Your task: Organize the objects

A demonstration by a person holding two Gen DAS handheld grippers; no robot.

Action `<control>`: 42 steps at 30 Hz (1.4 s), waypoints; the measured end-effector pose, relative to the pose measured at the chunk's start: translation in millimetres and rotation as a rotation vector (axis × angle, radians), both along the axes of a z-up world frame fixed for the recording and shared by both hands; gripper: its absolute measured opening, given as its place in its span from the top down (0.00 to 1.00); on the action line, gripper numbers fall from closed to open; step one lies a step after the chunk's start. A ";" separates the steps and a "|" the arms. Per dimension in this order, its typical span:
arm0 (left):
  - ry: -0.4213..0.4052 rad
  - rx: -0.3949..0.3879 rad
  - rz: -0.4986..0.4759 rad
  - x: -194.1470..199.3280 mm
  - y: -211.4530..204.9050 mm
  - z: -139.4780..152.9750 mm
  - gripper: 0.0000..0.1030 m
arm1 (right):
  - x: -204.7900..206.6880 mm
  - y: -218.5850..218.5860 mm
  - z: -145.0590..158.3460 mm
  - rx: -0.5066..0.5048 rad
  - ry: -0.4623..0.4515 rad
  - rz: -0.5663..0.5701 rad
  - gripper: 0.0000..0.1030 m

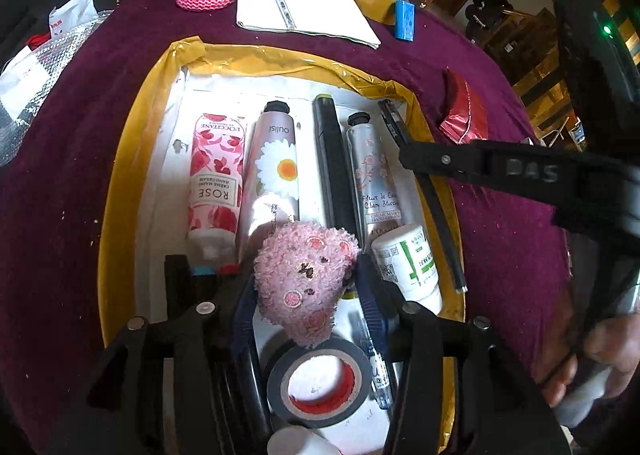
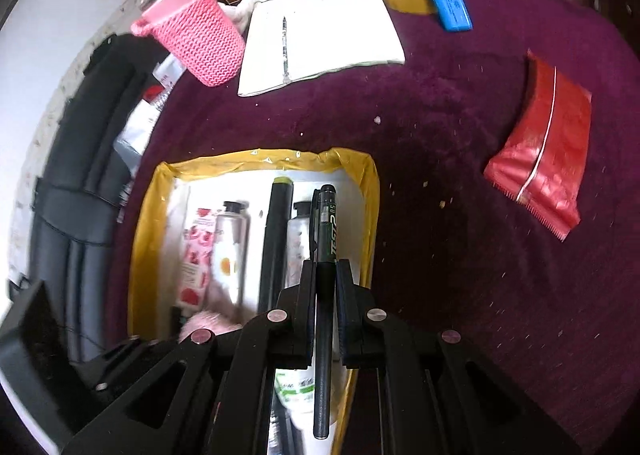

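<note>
Already the yellow-rimmed tray with a white floor (image 1: 132, 159) on the maroon-clothed tabletop (image 2: 460, 127) holds a neat row: a rose-printed hand cream tube (image 1: 216, 183), a silver daisy tube (image 1: 272, 175), a long black stick (image 1: 332, 167) and a cherry-blossom tube (image 1: 374, 175), all lying far-to-near so more can fit.

The right gripper (image 2: 326, 287) has its fingers clamped on a slim black pen (image 2: 325, 295), held lengthwise over the tray's right side, probably to lay it parallel with the rest.

The left gripper (image 1: 306, 283) has its fingers apart around a fluffy pink bear-faced toy (image 1: 306, 279), which rests at the tray's near end above a roll of black tape (image 1: 320, 379); whether the pads touch it I cannot tell.
</note>
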State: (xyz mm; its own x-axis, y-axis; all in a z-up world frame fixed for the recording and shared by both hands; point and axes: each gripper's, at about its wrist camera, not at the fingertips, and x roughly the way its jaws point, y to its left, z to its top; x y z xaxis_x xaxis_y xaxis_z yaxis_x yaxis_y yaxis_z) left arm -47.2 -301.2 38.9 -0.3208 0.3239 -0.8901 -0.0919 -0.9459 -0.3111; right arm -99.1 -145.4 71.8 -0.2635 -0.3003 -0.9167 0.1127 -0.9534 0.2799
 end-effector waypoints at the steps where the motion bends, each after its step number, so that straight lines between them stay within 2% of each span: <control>1: 0.000 0.002 0.004 0.9 -1.2 1.1 0.50 | -0.1 -5.3 1.4 0.046 0.023 0.017 0.92; 5: 0.007 0.002 0.024 6.5 -2.8 6.9 0.46 | -1.4 -15.2 1.1 0.145 0.067 0.050 0.91; 9: 0.003 0.009 0.036 11.1 -1.9 10.2 0.46 | -1.6 -20.7 1.2 0.189 0.086 0.068 0.90; 10: 0.007 0.004 0.037 12.7 -1.9 11.2 0.46 | -2.1 -21.5 1.4 0.190 0.085 0.070 0.88; 12: 0.017 -0.010 0.038 15.7 -0.8 13.8 0.46 | -1.6 -21.3 2.9 0.164 0.082 0.078 0.79; 17: 0.073 -0.051 0.051 29.1 -0.7 24.9 0.46 | 9.5 -19.9 14.3 0.115 0.103 0.069 0.68; 19: 0.130 -0.087 0.060 36.3 -0.3 35.4 0.46 | 17.8 -17.6 23.5 0.113 0.133 0.061 0.55; 20: 0.187 -0.133 0.080 43.4 0.2 46.4 0.46 | 23.2 -15.7 28.9 0.115 0.154 0.057 0.48; 21: 0.243 -0.187 0.101 50.6 2.4 57.3 0.46 | 28.8 -13.1 34.2 0.113 0.172 0.055 0.46; 22: 0.339 -0.264 0.124 64.0 6.5 75.6 0.46 | 33.9 -10.3 39.1 0.110 0.186 0.053 0.46; 24: 0.485 -0.341 0.152 88.4 14.3 104.0 0.43 | 45.3 -3.3 48.2 0.105 0.207 0.047 0.46; 25: 0.555 -0.355 0.169 103.0 18.0 120.2 0.37 | 50.6 1.0 52.2 0.096 0.214 0.040 0.46; 26: 0.616 -0.345 0.186 117.2 21.1 135.4 0.13 | 58.3 8.0 57.0 0.084 0.224 0.029 0.46; 27: 0.666 -0.318 0.198 128.8 23.8 146.2 0.00 | 61.7 11.8 58.9 0.078 0.230 0.021 0.46; 29: 0.767 -0.227 0.214 148.6 26.2 156.8 0.00 | 72.8 23.2 64.2 0.068 0.248 0.003 0.44; 31: 0.741 -0.237 0.255 149.8 28.5 154.8 0.00 | 82.3 31.7 67.0 0.058 0.258 -0.004 0.43; 34: 0.582 -0.309 0.324 140.9 35.9 145.0 0.00 | 99.3 42.5 66.5 0.049 0.265 0.005 0.43; 36: 0.503 -0.273 0.344 139.9 37.9 138.8 0.00 | 110.4 47.9 62.8 0.048 0.259 0.029 0.42; 39: 0.447 -0.210 0.384 146.6 43.1 132.7 0.00 | 128.1 55.2 57.5 0.055 0.253 0.087 0.42; 40: 0.437 -0.210 0.399 148.3 44.5 132.1 0.00 | 132.4 57.2 56.2 0.058 0.254 0.098 0.42; 42: 0.415 -0.270 0.428 157.8 53.3 130.0 0.00 | 143.1 61.0 52.3 0.075 0.257 0.136 0.41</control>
